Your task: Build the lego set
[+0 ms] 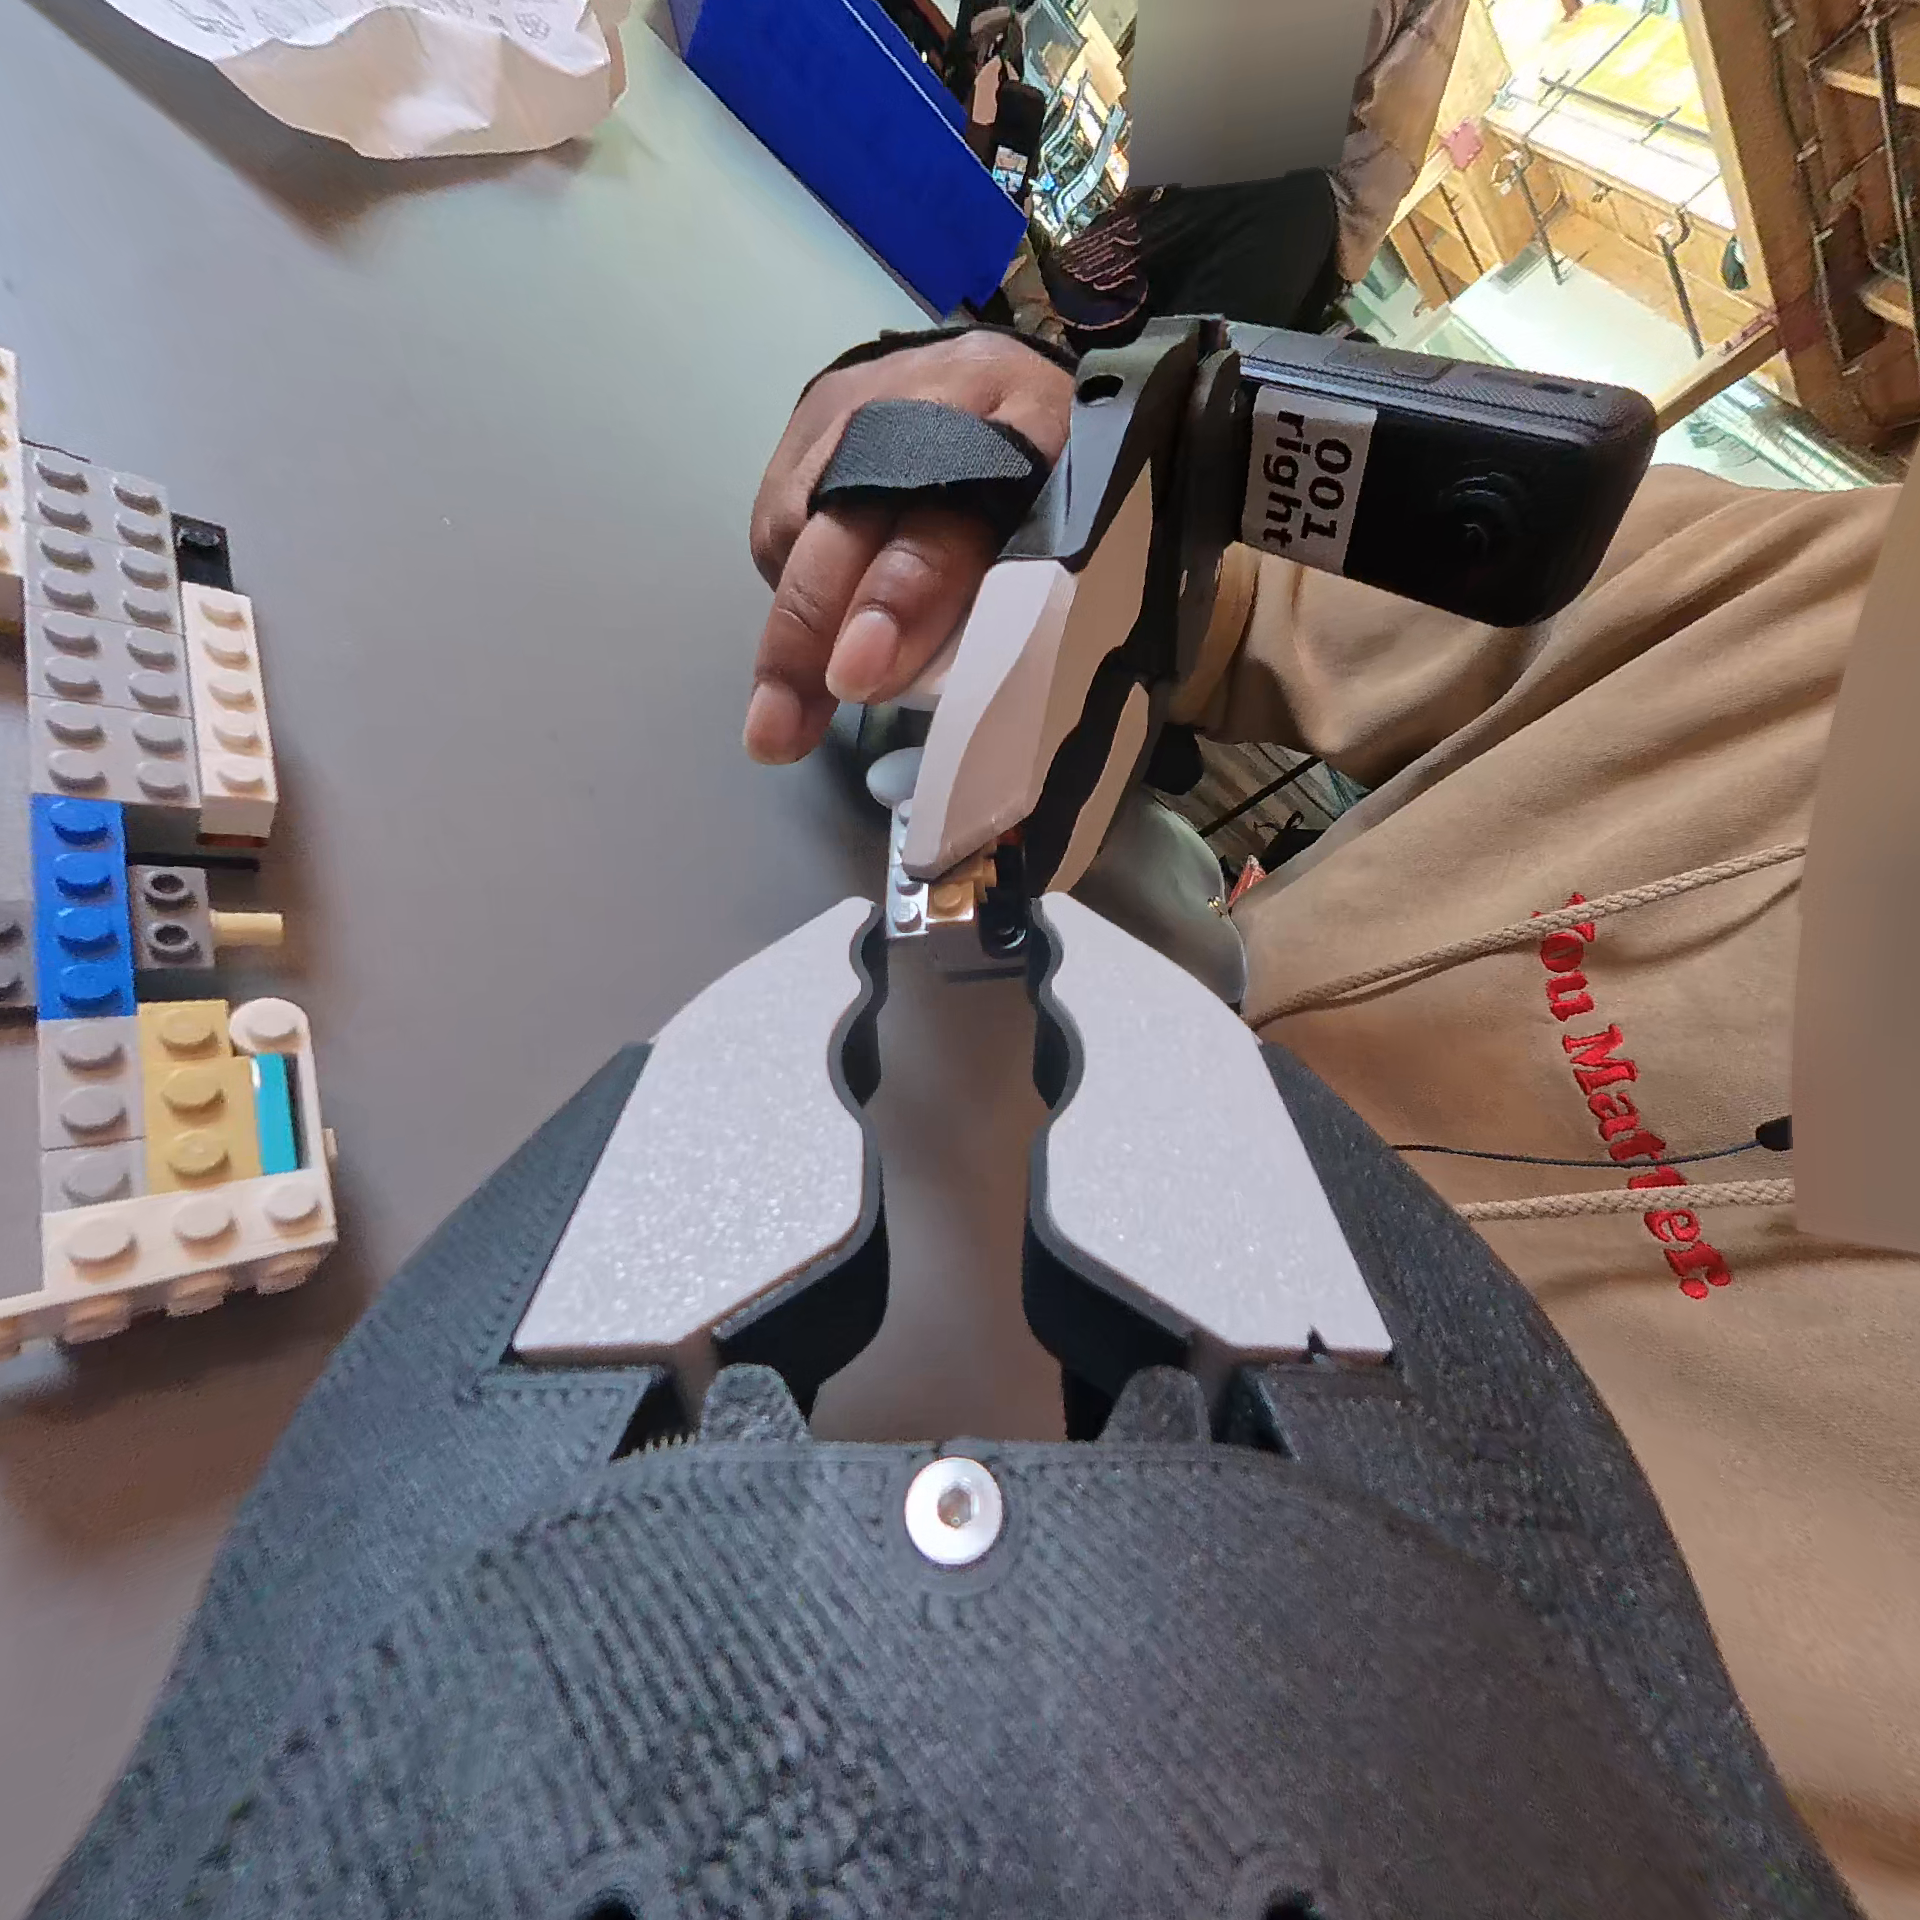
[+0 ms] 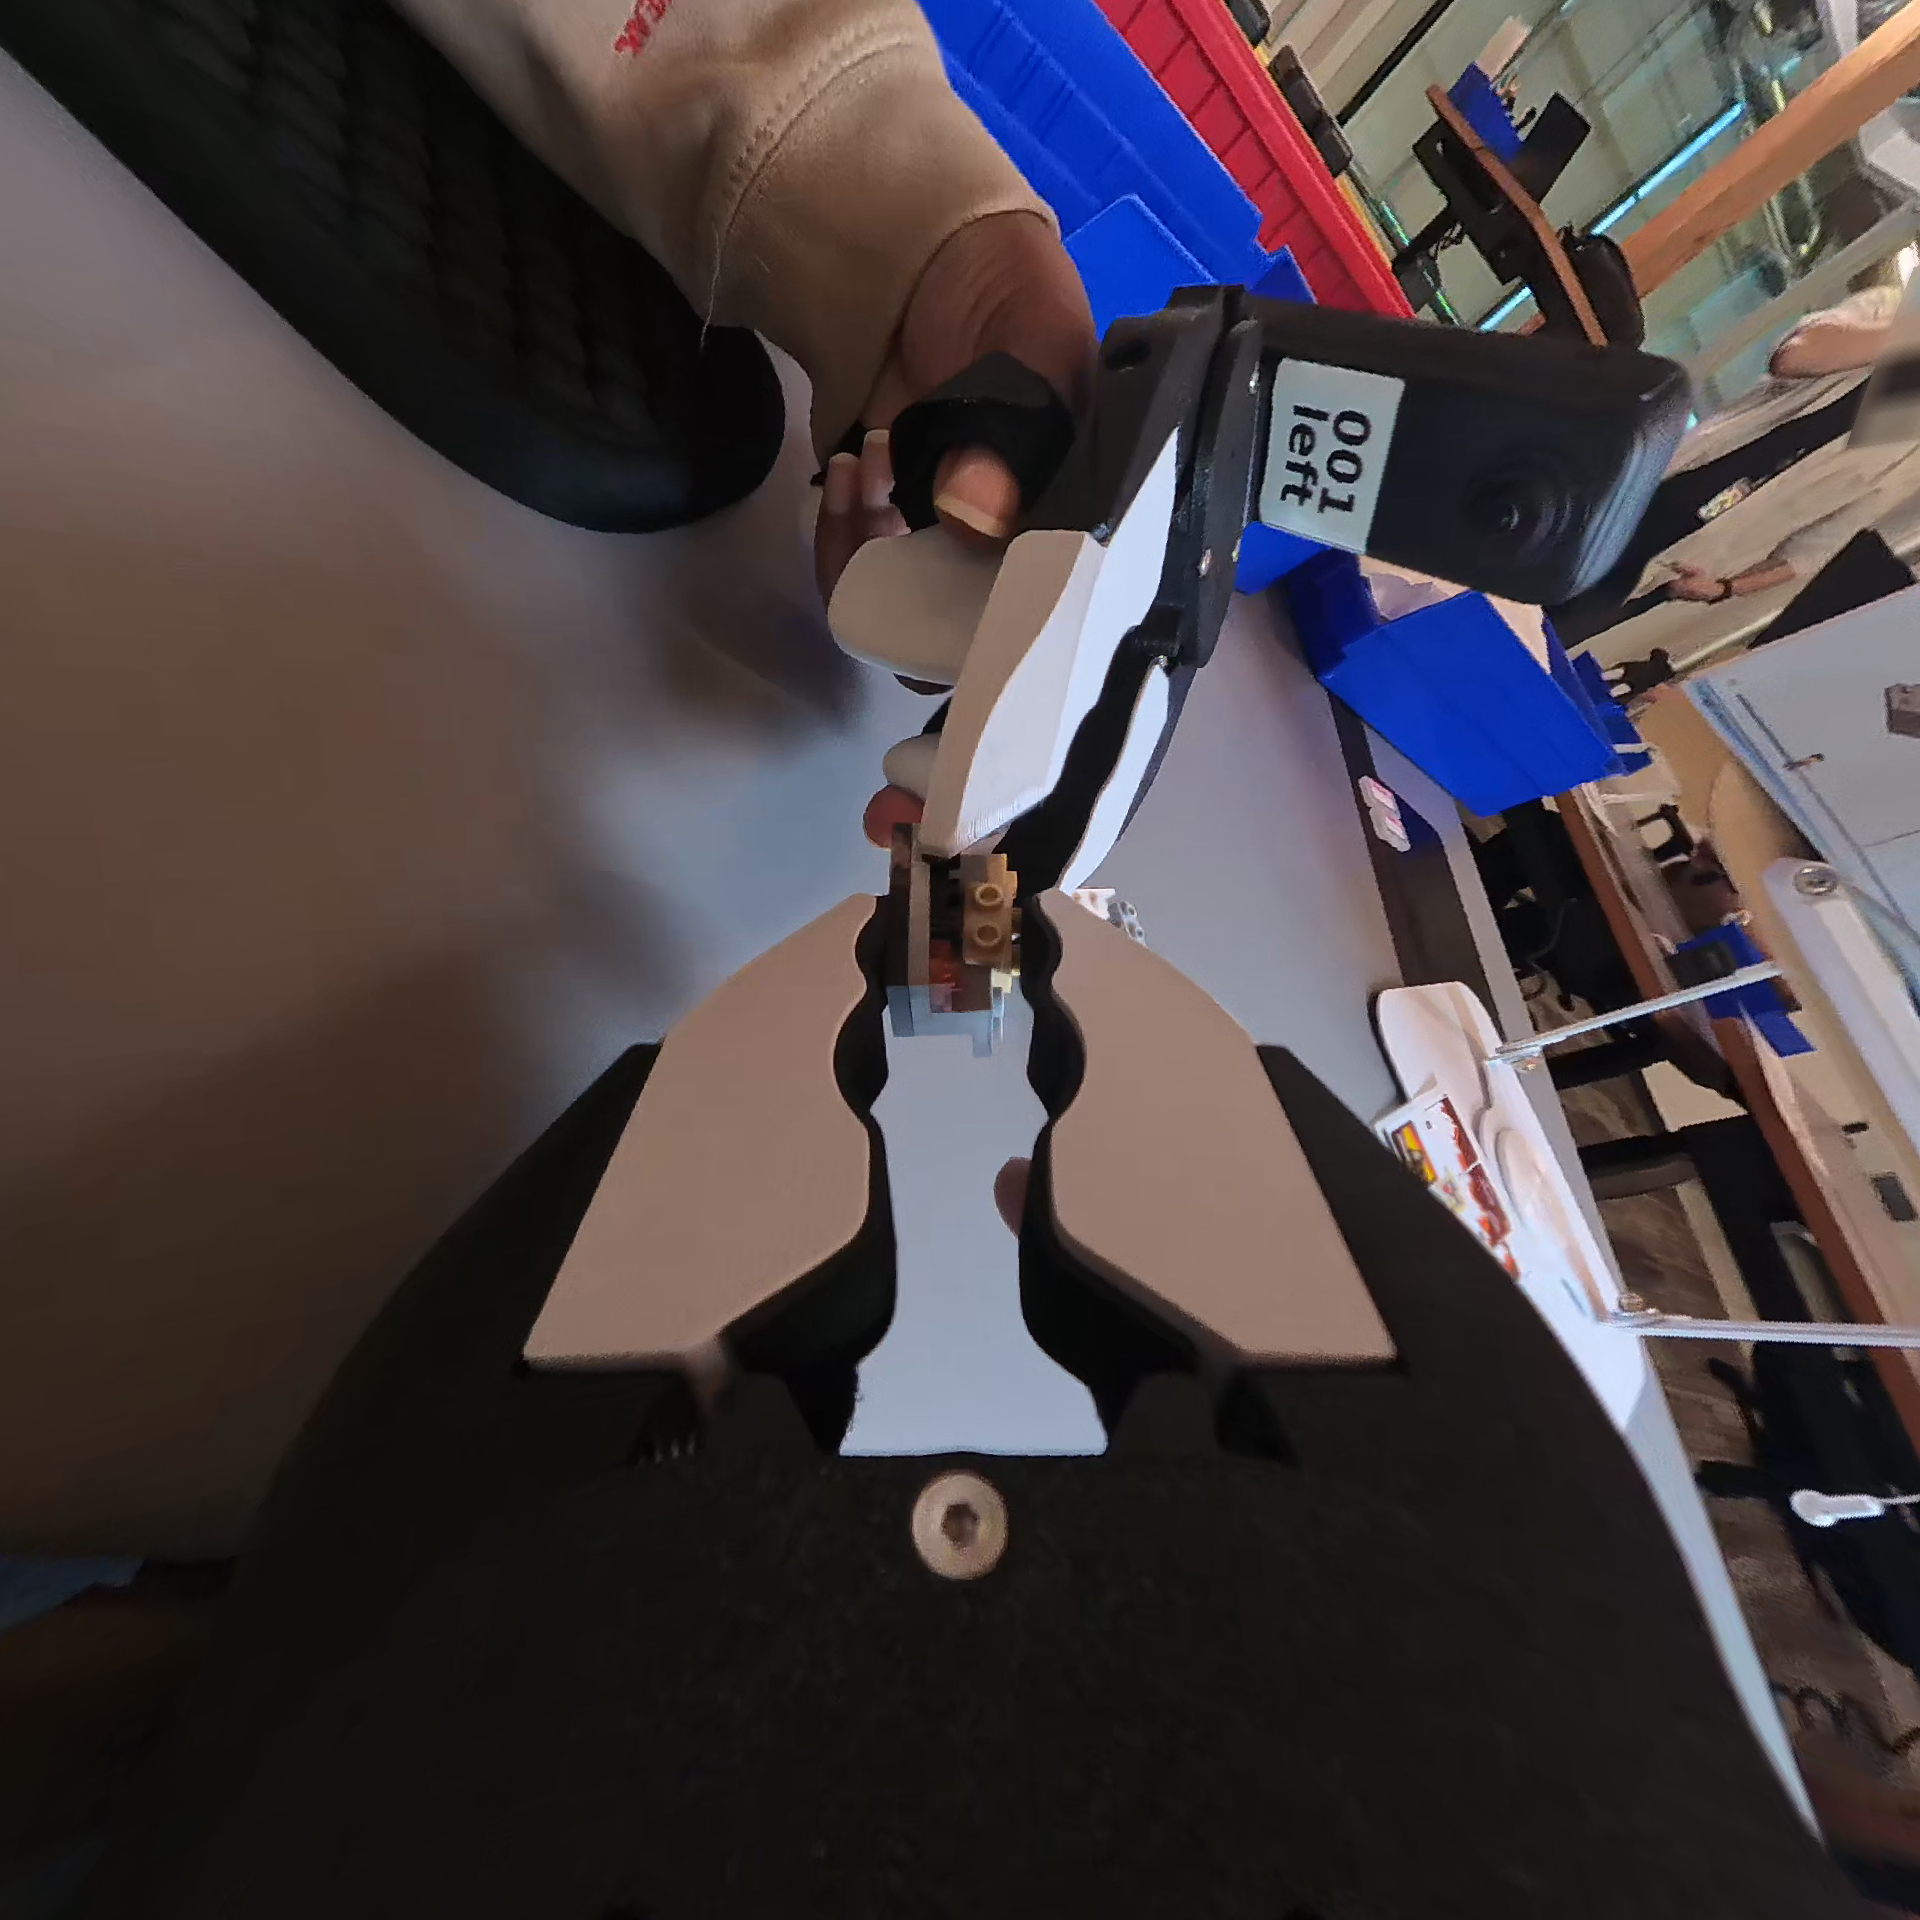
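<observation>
Grey and tan bricks make up the small lego piece (image 1: 951,920) that I hold pinched between the tips of my left claw (image 1: 954,935), up off the table (image 1: 499,520), and my right claw (image 2: 951,951) is closed on the same piece from the opposite side. Each claw is narrowed to the piece's width. The two meet tip to tip, so the piece's long axis runs from one to the other, equally near both; the bigger build (image 1: 135,935) lies well off to the left.
</observation>
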`<state>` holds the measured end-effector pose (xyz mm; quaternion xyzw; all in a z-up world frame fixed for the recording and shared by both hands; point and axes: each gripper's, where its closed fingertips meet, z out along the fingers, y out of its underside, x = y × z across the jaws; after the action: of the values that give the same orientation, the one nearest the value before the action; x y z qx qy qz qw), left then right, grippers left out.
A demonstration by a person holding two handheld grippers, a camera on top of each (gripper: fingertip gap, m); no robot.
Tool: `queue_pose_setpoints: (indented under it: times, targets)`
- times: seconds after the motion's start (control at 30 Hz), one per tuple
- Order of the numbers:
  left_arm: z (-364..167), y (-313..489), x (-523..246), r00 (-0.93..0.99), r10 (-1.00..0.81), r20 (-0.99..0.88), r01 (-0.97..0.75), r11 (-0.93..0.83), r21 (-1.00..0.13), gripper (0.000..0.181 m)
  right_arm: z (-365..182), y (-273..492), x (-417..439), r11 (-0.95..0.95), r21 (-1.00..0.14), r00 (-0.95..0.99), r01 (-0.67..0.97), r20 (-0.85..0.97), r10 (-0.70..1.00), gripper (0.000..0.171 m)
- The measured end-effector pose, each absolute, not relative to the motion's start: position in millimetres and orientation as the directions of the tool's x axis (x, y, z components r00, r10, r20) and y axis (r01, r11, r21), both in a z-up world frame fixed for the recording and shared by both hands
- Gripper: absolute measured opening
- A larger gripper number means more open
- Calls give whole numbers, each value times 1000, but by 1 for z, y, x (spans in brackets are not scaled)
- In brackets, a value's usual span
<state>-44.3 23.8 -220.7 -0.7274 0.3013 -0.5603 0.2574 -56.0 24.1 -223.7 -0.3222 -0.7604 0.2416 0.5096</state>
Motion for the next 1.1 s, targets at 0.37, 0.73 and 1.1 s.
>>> queue_pose_setpoints:
  times: [0.37,0.73,1.1]
  targets:
    - [-209,22,-40,177,-752,636,-126,-658,-743,25,-212,20,-53,677,-710,-255,194,629,734,23]
    - [-205,15,-34,143,-764,629,-131,-644,-754,18,-215,4,-59,631,-758,-294,165,573,765,23]
    - [-168,35,-57,276,-894,352,-3,-367,-930,39,-181,28,-55,571,-813,-135,111,557,819,23]
